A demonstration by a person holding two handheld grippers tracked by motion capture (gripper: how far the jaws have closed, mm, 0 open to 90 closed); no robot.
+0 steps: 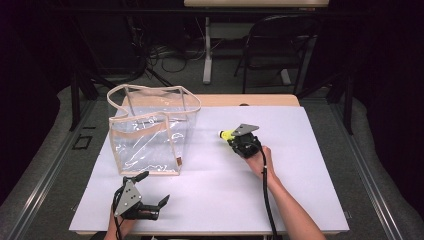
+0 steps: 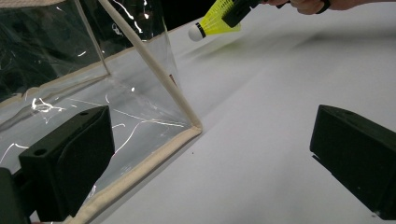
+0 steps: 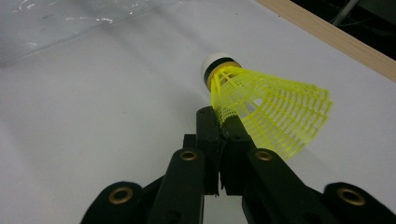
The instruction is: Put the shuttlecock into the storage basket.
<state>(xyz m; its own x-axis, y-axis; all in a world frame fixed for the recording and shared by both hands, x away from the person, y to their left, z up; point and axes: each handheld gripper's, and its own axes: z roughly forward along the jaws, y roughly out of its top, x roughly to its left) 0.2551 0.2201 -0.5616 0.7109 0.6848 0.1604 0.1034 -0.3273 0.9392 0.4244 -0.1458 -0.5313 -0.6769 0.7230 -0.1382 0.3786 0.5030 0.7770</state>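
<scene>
**One shuttlecock held aloft, the bag's mouth off to its left**

Two grippers are at work, and they stand well apart; the right gripper (image 1: 234, 137) has its jaws clenched on the skirt of a yellow shuttlecock (image 3: 261, 100), pinching the mesh near the edge while the white cork leads away from the jaws; the left gripper (image 1: 152, 190) sits near the front edge of the white table (image 1: 300, 200) with its jaws released and nothing between them, just in front of the clear bag (image 1: 150, 132).

The shuttlecock hangs above the table surface, clear of it, in the gap between the right hand (image 1: 260, 160) and the bag; its long axis runs roughly level, cork first, pointing toward the bag's right wall in the high view; seen from the left gripper view, the same shuttlecock (image 2: 212, 23) floats beyond the bag's near corner seam (image 2: 154, 70).

What the coming move turns on, by my reading: the bag stands upright with its cream-trimmed mouth open upward, to the left of the cork and higher than it; so the right hand, the only one holding the thing, would have to rise and carry leftward over the rim before letting go; the left gripper is the nearer one to the bag and could steady its wall.
</scene>
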